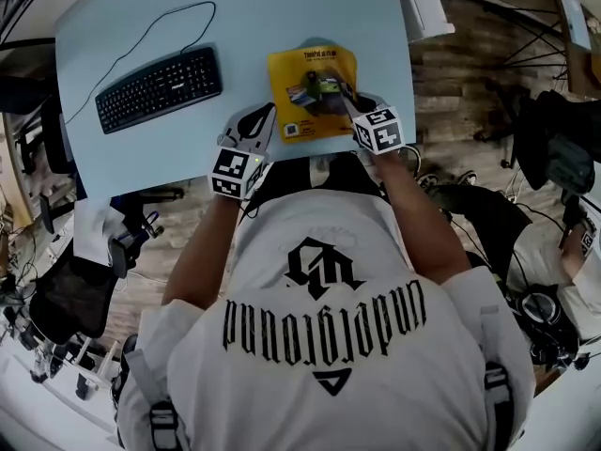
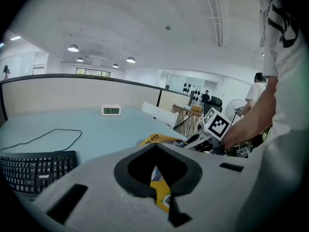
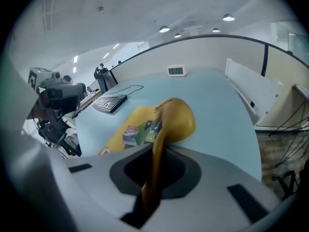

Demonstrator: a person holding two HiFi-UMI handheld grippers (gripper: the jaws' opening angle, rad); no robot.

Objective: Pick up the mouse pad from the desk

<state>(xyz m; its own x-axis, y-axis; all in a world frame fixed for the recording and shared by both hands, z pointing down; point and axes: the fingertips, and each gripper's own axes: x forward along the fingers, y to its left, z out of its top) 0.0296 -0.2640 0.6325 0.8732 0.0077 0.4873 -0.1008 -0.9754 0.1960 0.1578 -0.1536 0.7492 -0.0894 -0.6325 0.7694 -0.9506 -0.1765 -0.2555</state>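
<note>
The yellow mouse pad [image 1: 310, 83] lies at the near right of the pale blue desk [image 1: 254, 12]. My right gripper [image 1: 354, 104] is shut on the pad's right edge. In the right gripper view the pad [image 3: 177, 117] bends upward and runs edge-on down through the jaws of the right gripper [image 3: 147, 197]. My left gripper [image 1: 269, 113] is at the pad's left edge. In the left gripper view a strip of the pad [image 2: 161, 185] with a printed code fills the narrow slit between the jaws of the left gripper [image 2: 165, 199], and its raised edge shows beyond them.
A black keyboard [image 1: 158, 87] with a looping cable lies at the desk's left. A small digital clock [image 2: 111, 111] stands at the far edge by the partition. Office chairs [image 1: 80, 299] and bags crowd the floor on both sides.
</note>
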